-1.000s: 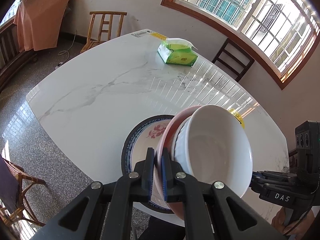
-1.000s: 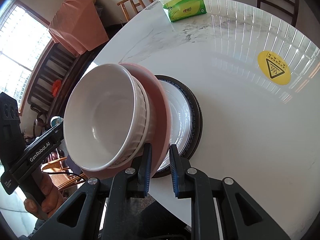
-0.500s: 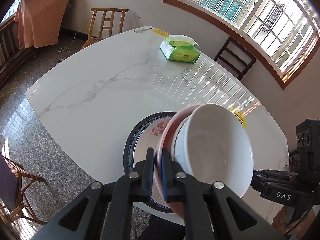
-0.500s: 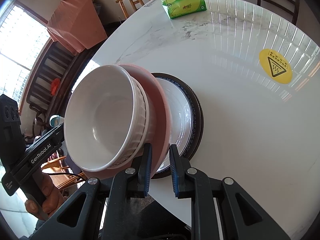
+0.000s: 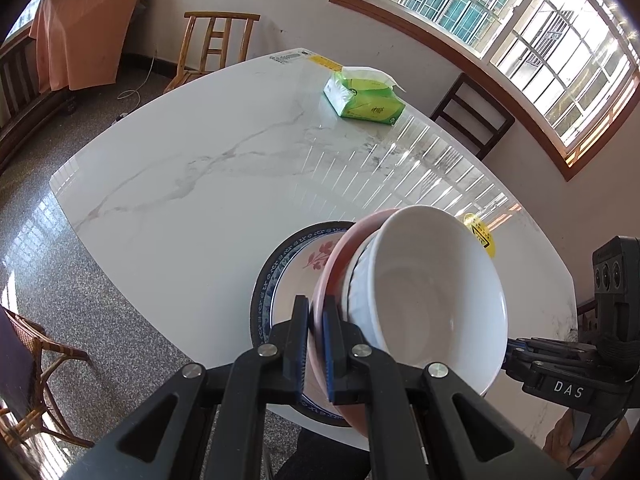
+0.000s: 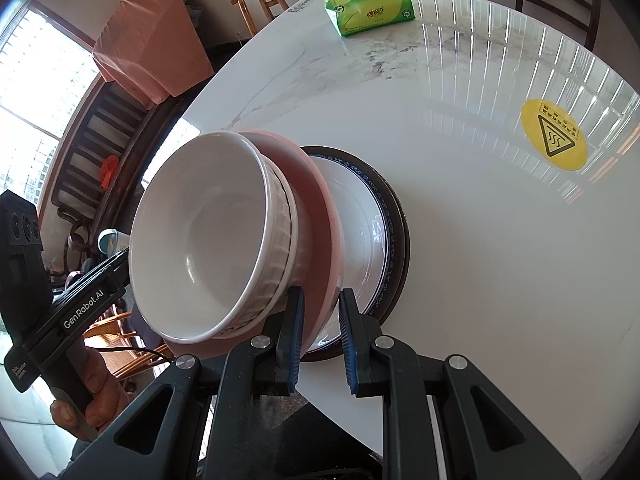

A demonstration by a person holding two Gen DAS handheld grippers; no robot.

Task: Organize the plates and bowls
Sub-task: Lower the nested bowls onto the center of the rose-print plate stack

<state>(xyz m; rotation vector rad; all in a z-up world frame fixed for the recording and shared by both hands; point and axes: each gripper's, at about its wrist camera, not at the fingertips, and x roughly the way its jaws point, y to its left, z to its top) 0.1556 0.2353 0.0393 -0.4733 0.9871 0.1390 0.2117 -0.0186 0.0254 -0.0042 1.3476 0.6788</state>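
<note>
A pink plate [image 5: 336, 264] [image 6: 316, 200] carries a white ribbed bowl [image 5: 432, 300] [image 6: 200, 232], with a second white rim showing just under it. My left gripper [image 5: 315, 304] is shut on the plate's near rim. My right gripper [image 6: 321, 294] is shut on the rim from the opposite side, its blue pads either side of the pink edge. The stack sits tilted over a blue-rimmed flowered plate [image 5: 288, 264] [image 6: 360, 220], which lies flat near the table's front edge. Each view catches the other gripper beside the bowl: the right gripper [image 5: 516, 354] and the left gripper [image 6: 116, 264].
The white marble table [image 5: 200, 160] holds a green tissue pack [image 5: 364, 100] [image 6: 370, 10] at its far side and a yellow warning sticker [image 6: 554, 140]. A wooden chair [image 5: 212, 48] and a dark chair [image 5: 472, 120] stand beyond it. A hand [image 6: 88, 392] grips the left handle.
</note>
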